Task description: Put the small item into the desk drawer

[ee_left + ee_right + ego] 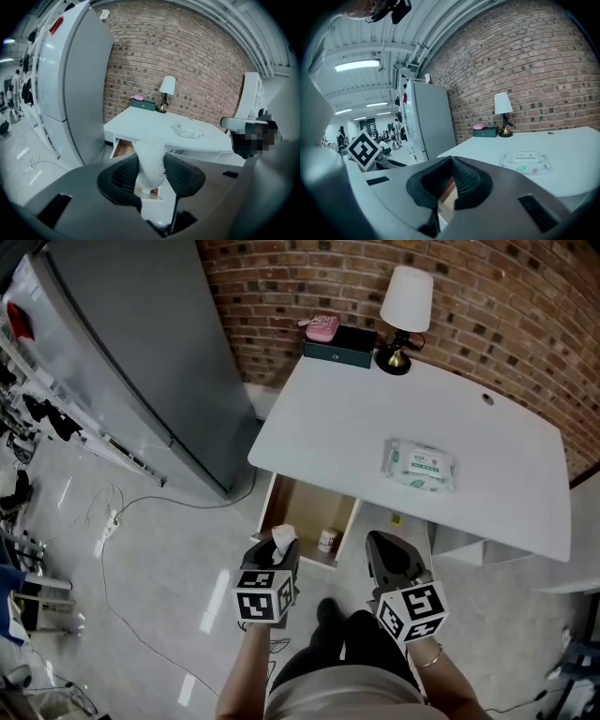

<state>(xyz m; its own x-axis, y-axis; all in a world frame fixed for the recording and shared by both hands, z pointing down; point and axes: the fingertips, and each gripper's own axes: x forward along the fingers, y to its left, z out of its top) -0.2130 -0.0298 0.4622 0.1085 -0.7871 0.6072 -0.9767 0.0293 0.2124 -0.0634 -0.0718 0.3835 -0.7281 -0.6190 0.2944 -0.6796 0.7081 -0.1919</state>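
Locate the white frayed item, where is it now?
Head view, lower left: the white item is pinched in the left gripper, at the front left corner of the open drawer, left of the small bottle inside it.

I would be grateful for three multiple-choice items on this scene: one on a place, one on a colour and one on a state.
1. Where does the pack of wipes lie?
A. on the desk
B. on the floor
C. on a chair
2. What colour is the box beside the lamp?
A. red
B. dark green
C. yellow
3. How is the drawer?
A. pushed shut
B. pulled open
C. taken out and set aside
Answers: 1 A, the pack rests flat on the white top. 2 B, the head view shows it dark green. 3 B, its wooden inside shows below the desk's edge.
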